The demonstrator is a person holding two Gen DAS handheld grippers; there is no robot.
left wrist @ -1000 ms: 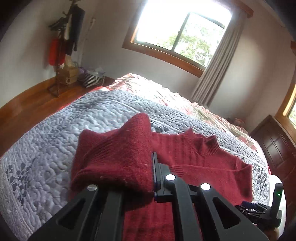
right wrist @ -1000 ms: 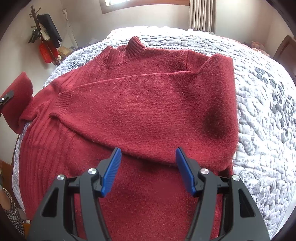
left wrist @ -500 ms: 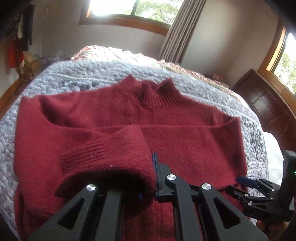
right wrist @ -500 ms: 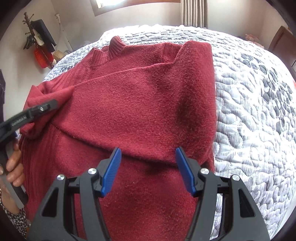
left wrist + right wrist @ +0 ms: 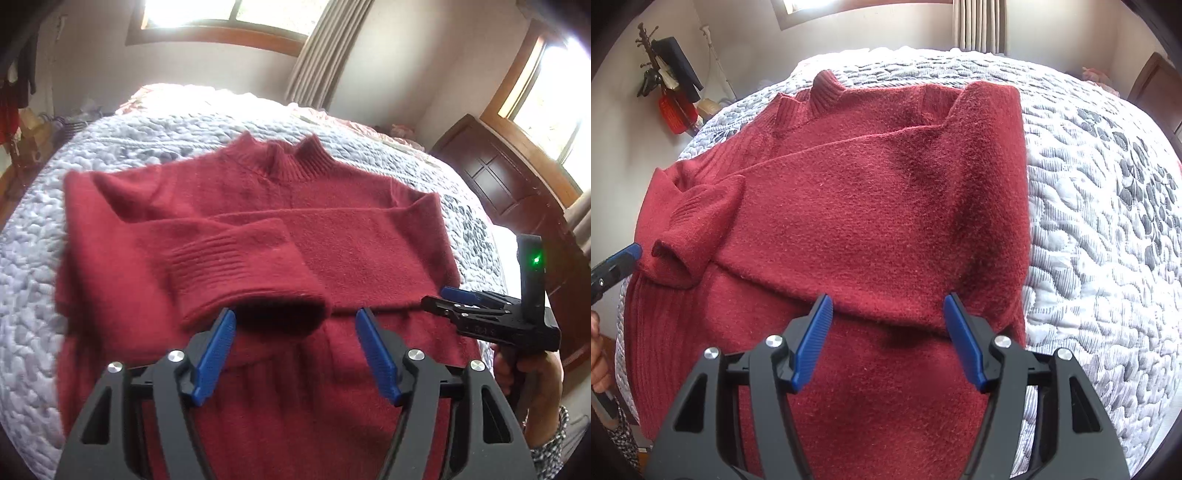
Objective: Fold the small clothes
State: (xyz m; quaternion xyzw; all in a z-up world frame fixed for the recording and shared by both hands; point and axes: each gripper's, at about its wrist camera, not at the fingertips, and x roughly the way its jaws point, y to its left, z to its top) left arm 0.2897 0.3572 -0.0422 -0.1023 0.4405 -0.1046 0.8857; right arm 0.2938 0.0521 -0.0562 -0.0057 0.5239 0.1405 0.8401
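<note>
Left wrist view, my left gripper [image 5: 295,325] spread open and empty over the sweater [image 5: 332,243], both sleeves folded across it, flat on the quilt [image 5: 1108,221], my right gripper [image 5: 888,314] open too.

Dark red knitted sweater [image 5: 362,243] with ribbed turtleneck collar [image 5: 284,158], lying flat on the quilted bed [image 5: 33,236], collar towards the far edge. Both sleeves are folded across the chest; one ribbed cuff [image 5: 236,273] lies on top, its opening gaping towards the hem. The lower body is ribbed and slightly rumpled.
</note>
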